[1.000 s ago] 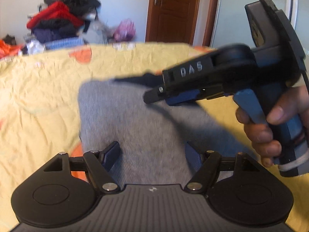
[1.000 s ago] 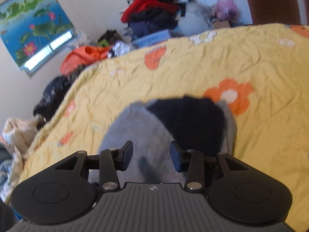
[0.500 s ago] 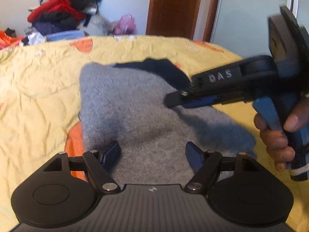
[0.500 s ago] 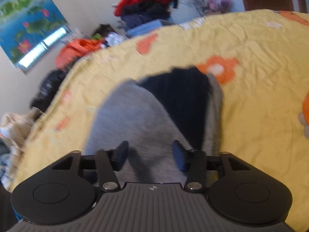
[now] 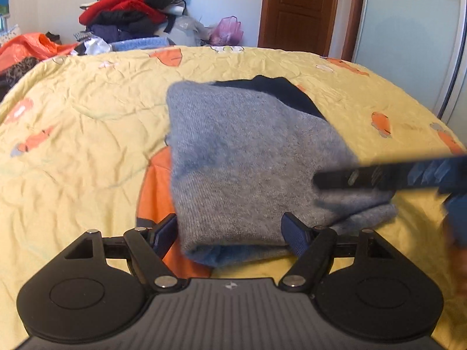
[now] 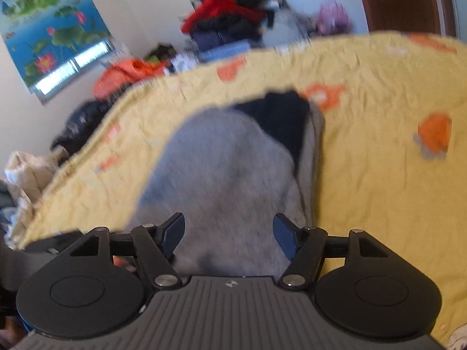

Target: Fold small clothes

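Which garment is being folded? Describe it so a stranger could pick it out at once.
Start at the yellow bedspread with orange flowers that fills the room. In its middle, just ahead of both claws, lies the folded grey knit garment. It is the only clothing on the spread, grey with a dark navy part at its far end, unlike the red and black clothes pile by the wall.

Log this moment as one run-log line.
task: fold small clothes | grey knit garment: folded on yellow bedspread | left gripper: open | right gripper: open, just opening
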Motion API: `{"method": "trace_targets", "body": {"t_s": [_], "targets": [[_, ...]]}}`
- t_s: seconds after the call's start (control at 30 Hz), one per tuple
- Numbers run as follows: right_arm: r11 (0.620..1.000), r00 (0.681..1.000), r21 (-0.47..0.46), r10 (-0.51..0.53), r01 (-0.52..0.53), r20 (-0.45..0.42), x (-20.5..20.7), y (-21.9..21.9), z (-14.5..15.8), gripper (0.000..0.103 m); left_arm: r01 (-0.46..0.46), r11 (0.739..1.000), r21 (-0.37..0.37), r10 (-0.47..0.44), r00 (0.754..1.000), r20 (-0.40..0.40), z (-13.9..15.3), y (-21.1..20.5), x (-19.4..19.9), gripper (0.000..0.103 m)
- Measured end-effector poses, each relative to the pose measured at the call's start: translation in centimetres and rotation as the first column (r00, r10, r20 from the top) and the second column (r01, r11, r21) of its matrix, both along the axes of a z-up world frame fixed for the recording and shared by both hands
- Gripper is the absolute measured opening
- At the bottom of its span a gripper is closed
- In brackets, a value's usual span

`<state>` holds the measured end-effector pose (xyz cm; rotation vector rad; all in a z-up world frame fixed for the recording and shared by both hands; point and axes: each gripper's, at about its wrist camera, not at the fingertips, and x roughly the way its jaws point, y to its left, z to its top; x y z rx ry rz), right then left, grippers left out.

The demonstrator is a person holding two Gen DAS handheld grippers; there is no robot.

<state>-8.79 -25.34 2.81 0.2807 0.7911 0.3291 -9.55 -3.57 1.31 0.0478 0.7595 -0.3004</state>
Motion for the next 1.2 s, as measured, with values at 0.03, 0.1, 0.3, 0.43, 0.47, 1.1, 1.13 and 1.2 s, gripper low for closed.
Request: {"method": "trace_targets", "body": {"t_s": [0.03,0.1,0.3,0.43,0.47,1.1,1.13,1.2], "targets": [[1.0,1.0,-0.021,0.005,-0.004,0.02,-0.3,0.1,-0.5,0.065,-0.01,1.0,-0.001,0.01,1.0,-0.013,-0.1,0.1,0.1,0.077],[1.0,1.0,-0.028,0.001,-0.001,0.025,-1.1,0.2,0.2,0.066,-0.023,1.0,-0.013,0.023,1.0,-0.021,0.1,0.5,0.1,0.077],[0.996,0.995,-0.088,-0.024,0.032,0.095,-3.8,-0.4,2.8,0.074,-0.052,0.999,0.0,0.052,0.998,-0.026,0.7,0.5,-0.5,0.077],[0.99,0.993,-0.129,-0.043,0.057,0.113,-5.6,-1.0,2.5,0.084,-0.075,0.997,-0.01,0.075,0.996,-0.038,0.8,0.7,-1.1,0.077],[0.989,0.993,-0.132,-0.054,0.068,0.105,-5.9,-1.2,2.2,0.085,-0.077,0.997,-0.011,0.077,0.996,-0.039,0.8,0.8,-1.4,0.077],[0.947,0.991,-0.294,-0.129,0.129,0.02,-7.5,1.6,-1.9,0.102,-0.152,0.984,0.097,0.154,0.988,-0.016,-0.8,0.9,-4.1,0.088],[0.944,0.991,-0.303,-0.129,0.13,0.025,-7.4,1.9,-2.0,0.103,-0.165,0.982,0.097,0.167,0.986,-0.02,-0.8,1.1,-4.0,0.092],[0.933,0.991,-0.336,-0.132,0.132,0.023,-7.3,2.4,-2.1,0.103,-0.191,0.977,0.092,0.195,0.98,-0.034,-1.0,1.4,-4.0,0.098]]}}
